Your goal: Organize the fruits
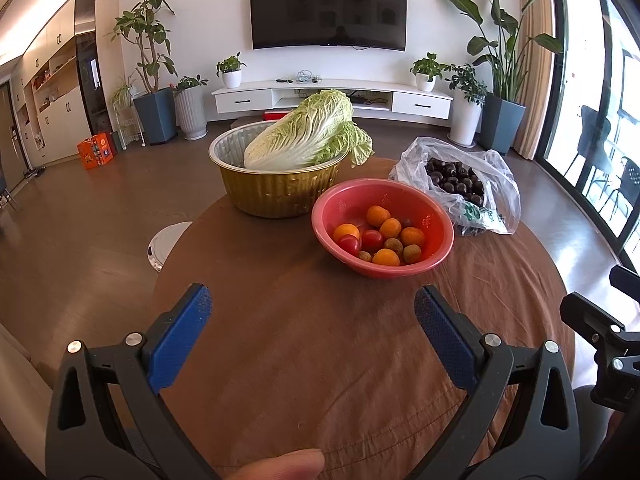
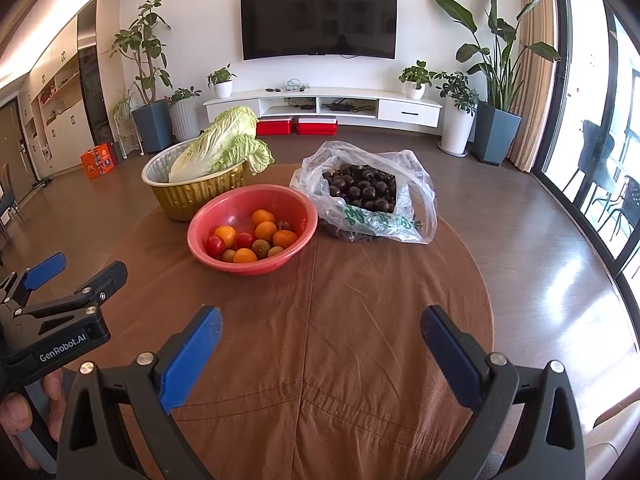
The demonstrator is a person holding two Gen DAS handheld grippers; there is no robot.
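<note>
Surface (image 2: 360,320): a round top under a brown cloth fills the lower half of both views; its near half carries nothing.
Gold basin (image 1: 276,192): upper centre of the left wrist view, holding a whole napa cabbage (image 1: 304,136) that leans over its rim.
Plastic bag (image 2: 372,200): right of centre in the right wrist view, mouth open, full of dark round fruit that looks like chestnuts or water chestnuts; which, the pictures do not settle.
Red colander (image 2: 252,232): centre left in the right wrist view, touching or just beside the basin and close to the bag.
Mixed fruits (image 1: 380,236): orange kumquat-like pieces, red cherry tomatoes and brownish longan-like ones lie jumbled together in the colander.
Left gripper (image 1: 312,308): low in its own frame, fingers spread wide and holding nothing.
Right gripper (image 2: 320,332): low in its own frame, fingers likewise wide apart and empty.
Progress: the small fruits sit gathered in one bowl but unsorted by kind, a scene that fits either fruit just collected or sorting still ahead.
</note>
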